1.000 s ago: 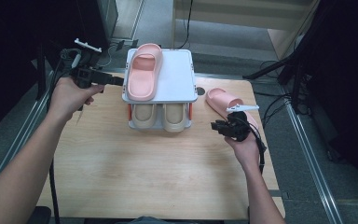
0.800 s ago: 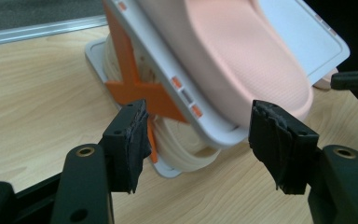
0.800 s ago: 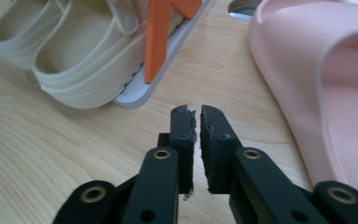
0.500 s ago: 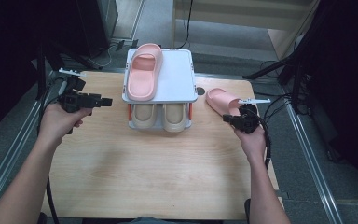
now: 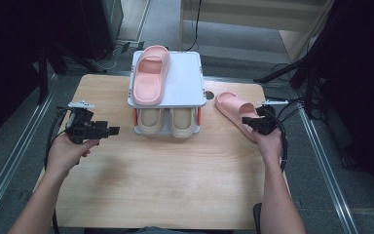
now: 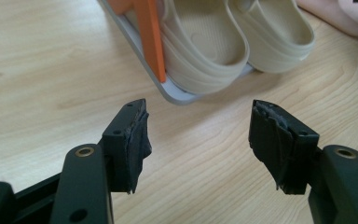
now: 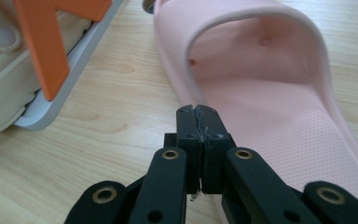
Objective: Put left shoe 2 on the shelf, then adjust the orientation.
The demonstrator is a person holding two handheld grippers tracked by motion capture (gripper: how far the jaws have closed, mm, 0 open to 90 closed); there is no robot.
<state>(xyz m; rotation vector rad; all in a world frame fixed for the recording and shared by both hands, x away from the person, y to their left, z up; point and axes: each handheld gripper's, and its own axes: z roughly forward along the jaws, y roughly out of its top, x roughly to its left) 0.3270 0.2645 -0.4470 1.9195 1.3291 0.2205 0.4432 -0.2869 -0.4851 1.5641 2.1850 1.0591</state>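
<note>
A two-shelf rack (image 5: 187, 78) with orange posts stands at the table's back middle. One pink slipper (image 5: 148, 75) lies on its top shelf, and two beige slippers (image 5: 151, 121) (image 6: 205, 51) sit on the lower shelf. A second pink slipper (image 5: 231, 109) (image 7: 270, 93) lies on the table right of the rack. My right gripper (image 5: 246, 120) (image 7: 198, 109) is shut, its tips at the near edge of that slipper, with nothing seen between the jaws. My left gripper (image 5: 111, 130) (image 6: 198, 135) is open and empty, low over the table left of the rack and pointing at it.
The wooden table (image 5: 165, 185) has bare room in front of the rack and between the two hands. Metal rails (image 5: 321, 161) run along both sides of the table. Dark stands and cables (image 5: 302, 73) crowd the back right.
My left hand has dropped from beside the rack's top shelf to low over the table at the left. My right hand has slid right along the table slipper.
</note>
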